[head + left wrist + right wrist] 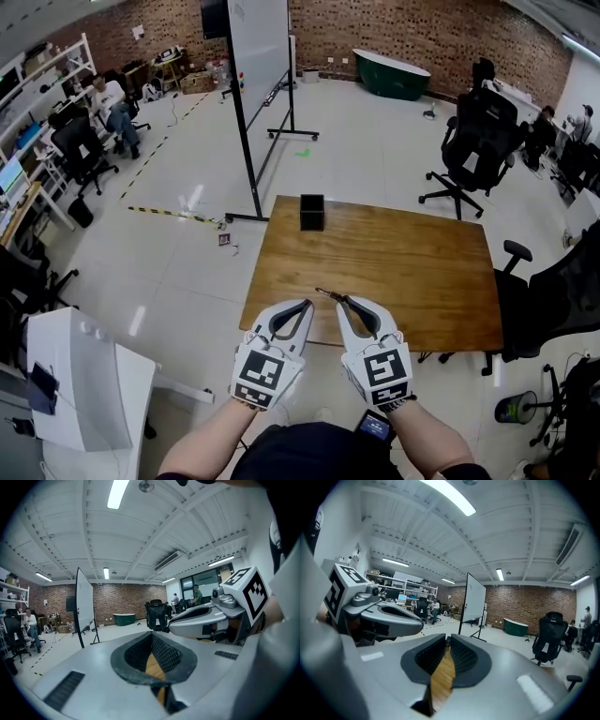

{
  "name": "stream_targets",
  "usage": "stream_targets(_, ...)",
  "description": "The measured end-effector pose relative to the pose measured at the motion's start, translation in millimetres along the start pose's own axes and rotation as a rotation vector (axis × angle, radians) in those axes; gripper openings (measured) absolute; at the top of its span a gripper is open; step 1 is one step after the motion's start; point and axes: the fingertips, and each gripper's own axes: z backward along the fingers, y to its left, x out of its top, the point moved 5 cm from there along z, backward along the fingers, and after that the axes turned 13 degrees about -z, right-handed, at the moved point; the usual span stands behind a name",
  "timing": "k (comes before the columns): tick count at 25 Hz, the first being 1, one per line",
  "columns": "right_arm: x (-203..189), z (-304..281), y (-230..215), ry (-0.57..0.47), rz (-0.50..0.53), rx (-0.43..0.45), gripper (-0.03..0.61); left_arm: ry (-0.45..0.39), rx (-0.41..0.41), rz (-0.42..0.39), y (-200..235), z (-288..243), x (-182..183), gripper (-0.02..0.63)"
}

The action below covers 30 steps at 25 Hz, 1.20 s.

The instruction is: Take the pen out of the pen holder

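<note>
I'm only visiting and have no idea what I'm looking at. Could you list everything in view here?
table: one, brown wood, middle of the floor.
pen holder: one, black, at the table's far edge.
pen: one, dark and thin, held over the table's near edge.
whiteboard: one, white on a black wheeled stand, beyond the table.
tub: one, dark green, by the brick back wall.
office chairs: several, black, right of the table and along the left side.
left gripper: one, white, jaws together with nothing between them.
right gripper: one, white, jaws shut on the pen, beside the left gripper.
</note>
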Motion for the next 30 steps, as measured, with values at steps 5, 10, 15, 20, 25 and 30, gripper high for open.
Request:
stream_targets(5, 3, -1, 21, -0.007, -0.007, -0.022, 0.035, -0.023, -0.032, -0.018, 11, 19, 2, 0.005)
stream_targets(10, 3, -1, 38, -0.011, -0.014, -0.043, 0.035, -0.046, -0.058, -0.029, 18, 33, 3, 0.004)
stream_targets(15, 0, 1, 53, -0.008, -0.017, -0.055, 0.035, -0.053, -0.072, -0.018, 21, 45, -4, 0.005)
stream_targets(20, 2, 5, 61, -0.008, -0.014, -0.058, 0.035, -0.061, -0.074, -0.013, 22, 52, -4, 0.005)
stream_targets(25, 2, 8, 67, -0.015, -0.004, -0.061, 0.035, -0.065, -0.071, -0.011, 21, 58, -8, 0.005)
stream_targets(30, 4, 11, 69, -0.019, 0.004, -0.06, 0.035, -0.064, -0.065, -0.009, 21, 61, -8, 0.005)
